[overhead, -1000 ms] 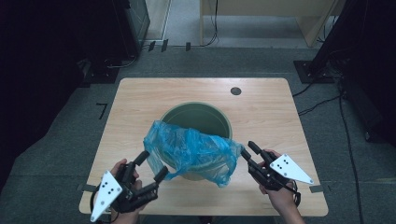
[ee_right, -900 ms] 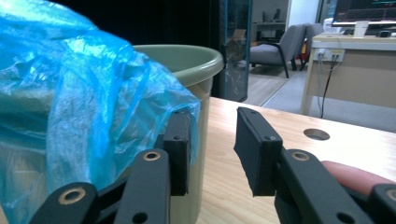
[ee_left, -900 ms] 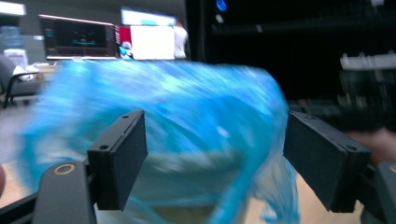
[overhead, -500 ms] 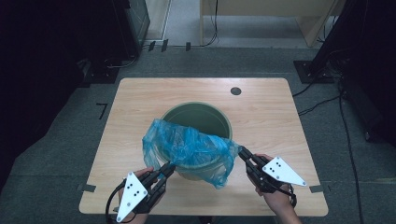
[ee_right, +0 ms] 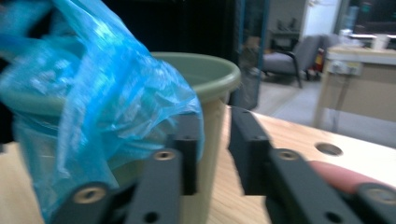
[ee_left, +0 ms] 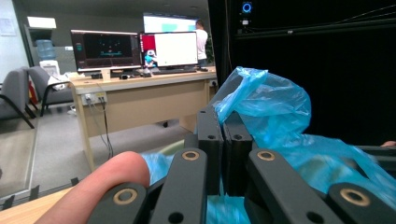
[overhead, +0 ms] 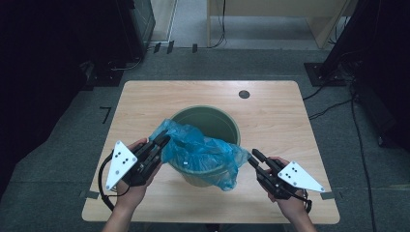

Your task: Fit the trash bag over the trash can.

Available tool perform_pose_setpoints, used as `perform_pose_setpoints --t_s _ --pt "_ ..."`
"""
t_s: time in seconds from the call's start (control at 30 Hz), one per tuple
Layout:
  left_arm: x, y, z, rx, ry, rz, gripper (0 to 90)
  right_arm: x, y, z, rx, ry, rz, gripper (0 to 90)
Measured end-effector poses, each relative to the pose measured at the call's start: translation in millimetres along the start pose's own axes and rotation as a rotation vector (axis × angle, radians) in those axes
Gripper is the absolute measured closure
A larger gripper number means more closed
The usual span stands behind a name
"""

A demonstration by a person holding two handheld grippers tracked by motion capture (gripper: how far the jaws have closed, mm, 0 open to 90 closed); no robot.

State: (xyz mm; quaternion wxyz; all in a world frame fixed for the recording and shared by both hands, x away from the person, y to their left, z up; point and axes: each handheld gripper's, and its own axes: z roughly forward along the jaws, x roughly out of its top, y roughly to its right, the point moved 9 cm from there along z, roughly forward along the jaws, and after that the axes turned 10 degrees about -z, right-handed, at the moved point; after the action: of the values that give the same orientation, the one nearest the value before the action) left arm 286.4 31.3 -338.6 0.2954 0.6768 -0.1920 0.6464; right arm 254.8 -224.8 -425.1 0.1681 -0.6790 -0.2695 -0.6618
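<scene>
Gripping a fold of the blue plastic bag point(overhead: 200, 154), the left gripper point(overhead: 162, 143) sits at the near-left side of the green bucket point(overhead: 208, 121), its jaws pressed together on the film; the left gripper view shows the two black jaws nearly flush with a crumpled peak of the bag point(ee_left: 261, 100) rising from between them, and a fingertip point(ee_left: 109, 179) of the holding hand beside the linkage. In the high view that gripper's grey three-cornered plate point(overhead: 121, 162) points toward the near-left corner of the wooden table point(overhead: 145, 96), with the cable looping below the left hand point(overhead: 135, 181). Moving rightward, the bucket stands upright near the middle of the table, and the bag is draped over its near rim, bunched across the opening's front half and hanging down the outer wall toward the person, while the far part of the rim is bare. A small round hole point(overhead: 244, 94) lies in the table top beyond the bucket, toward the far right. Farther right, the right gripper point(overhead: 252, 158) points at the bag's right-hand edge from just beside it; its jaws have just been opening and stand narrowly apart. In the right gripper view the bag point(ee_right: 98, 93) lies against the outer side of one jaw and hangs over the bucket's rim point(ee_right: 210, 70), and the gap between the jaws shows bucket wall and table, with no film pinched in it. The right hand point(overhead: 290, 203) rests near the table's near-right edge.
</scene>
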Motion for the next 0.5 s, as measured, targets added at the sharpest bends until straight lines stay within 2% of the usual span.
perform_pose_setpoints --t_s 0.1,0.23,0.3,0.4,0.5 --pt "0.2 -2.7 10.7 -0.005 -0.004 -0.04 87.7 6.8 0.4 -5.4 0.024 0.039 0.0 54.1" --pt "0.9 -11.8 20.6 0.021 -0.005 -0.102 87.6 13.0 -0.8 -13.3 0.066 0.078 -0.013 38.9" --pt "2.7 -19.0 24.2 0.048 -0.005 -0.131 87.8 12.6 -1.9 -16.4 0.107 0.076 -0.02 35.8" --pt "5.3 -26.4 28.6 0.067 -0.006 -0.165 88.0 9.0 0.2 -19.1 0.12 0.068 -0.036 32.7" --pt "6.2 -23.7 29.3 0.048 -0.006 -0.157 88.0 11.0 3.3 -22.3 0.114 0.072 -0.019 33.7"
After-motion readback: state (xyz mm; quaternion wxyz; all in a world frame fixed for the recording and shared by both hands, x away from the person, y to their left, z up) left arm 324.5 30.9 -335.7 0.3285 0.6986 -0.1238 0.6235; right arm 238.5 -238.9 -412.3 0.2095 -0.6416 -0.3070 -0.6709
